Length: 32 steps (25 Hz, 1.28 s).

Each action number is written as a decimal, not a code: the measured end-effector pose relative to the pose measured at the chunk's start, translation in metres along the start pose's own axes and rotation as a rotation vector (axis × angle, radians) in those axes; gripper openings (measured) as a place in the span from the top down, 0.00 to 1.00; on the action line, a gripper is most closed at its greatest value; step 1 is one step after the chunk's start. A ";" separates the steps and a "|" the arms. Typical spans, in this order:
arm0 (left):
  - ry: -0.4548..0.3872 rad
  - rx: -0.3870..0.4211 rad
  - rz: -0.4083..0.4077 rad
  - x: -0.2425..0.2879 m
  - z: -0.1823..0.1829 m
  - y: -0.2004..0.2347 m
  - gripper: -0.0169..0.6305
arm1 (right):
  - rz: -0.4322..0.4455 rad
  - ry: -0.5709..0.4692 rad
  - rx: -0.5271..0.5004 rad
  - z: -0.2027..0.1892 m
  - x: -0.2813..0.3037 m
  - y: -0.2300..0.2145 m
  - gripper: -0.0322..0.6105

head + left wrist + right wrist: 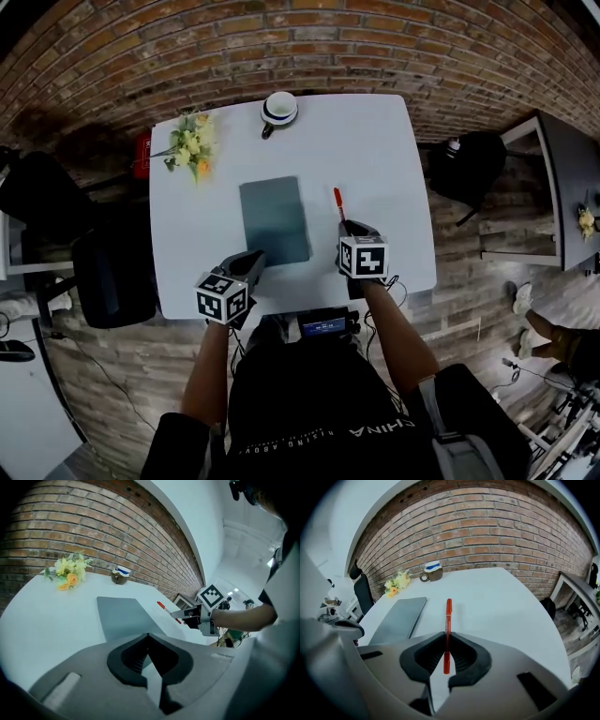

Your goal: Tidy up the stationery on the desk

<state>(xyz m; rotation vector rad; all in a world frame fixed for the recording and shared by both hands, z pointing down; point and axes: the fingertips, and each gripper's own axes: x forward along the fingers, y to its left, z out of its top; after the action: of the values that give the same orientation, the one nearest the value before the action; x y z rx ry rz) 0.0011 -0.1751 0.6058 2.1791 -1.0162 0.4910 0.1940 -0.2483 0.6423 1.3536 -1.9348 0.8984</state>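
Our right gripper (446, 637) (345, 227) is clenched on the pen (448, 616) (338, 201). The jaws pinch the red barrel toward its rear, so a short stub hangs behind the pads and the longer part runs straight ahead, away from us. Seen from our left gripper view, the right gripper (177, 615) slopes down toward the desk (375, 159) with its marker cube on top, and the pen (165, 608) sticks out past the tips. We cannot tell whether the pen's far end touches the desk. In the head view the pen lies just right of the book (274, 220), roughly parallel to its right edge. Our right forearm (398, 328) comes up bare from the body to the desk's near edge.

Our left gripper (148, 635) (257, 257) is clamped together with nothing in it; the tips meet, and only desk shows through the gap behind them. It points forward and to our right, tips at the book's near left corner. We cannot tell whether they touch it. Our left forearm (208, 366) rises from the lower left, wrist angled inward.

The grey book (398, 618) (121, 616) lies flat in the middle of the white desk. At the far edge stands a cup (278, 109) (432, 571), and flowers (192, 142) (68, 571) lie at the far left corner. A brick wall (487, 531) stands behind the desk. A dark chair (112, 272) stands to the left of the desk.
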 end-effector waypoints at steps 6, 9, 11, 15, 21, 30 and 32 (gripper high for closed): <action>-0.009 -0.031 0.035 -0.021 -0.010 0.017 0.96 | 0.039 0.031 -0.006 -0.001 0.013 0.034 0.88; -0.006 -0.041 0.047 -0.029 -0.016 0.024 0.96 | 0.057 0.042 -0.003 -0.005 0.019 0.047 0.88; -0.004 -0.046 0.053 -0.034 -0.020 0.028 0.96 | 0.070 0.049 0.009 -0.007 0.023 0.055 0.88; 0.004 -0.052 0.059 -0.040 -0.026 0.034 0.96 | 0.090 0.063 0.037 -0.011 0.027 0.065 0.88; 0.009 -0.054 0.063 -0.047 -0.031 0.041 0.96 | 0.102 0.075 0.049 -0.016 0.030 0.074 0.88; 0.008 -0.053 0.062 -0.050 -0.032 0.043 0.96 | 0.120 0.087 0.065 -0.019 0.031 0.077 0.88; 0.008 -0.052 0.061 -0.049 -0.032 0.042 0.96 | 0.128 0.091 0.067 -0.021 0.031 0.077 0.87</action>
<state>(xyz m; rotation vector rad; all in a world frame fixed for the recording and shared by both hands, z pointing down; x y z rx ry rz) -0.0641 -0.1462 0.6171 2.1037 -1.0821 0.4960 0.1136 -0.2292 0.6645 1.2145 -1.9546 1.0762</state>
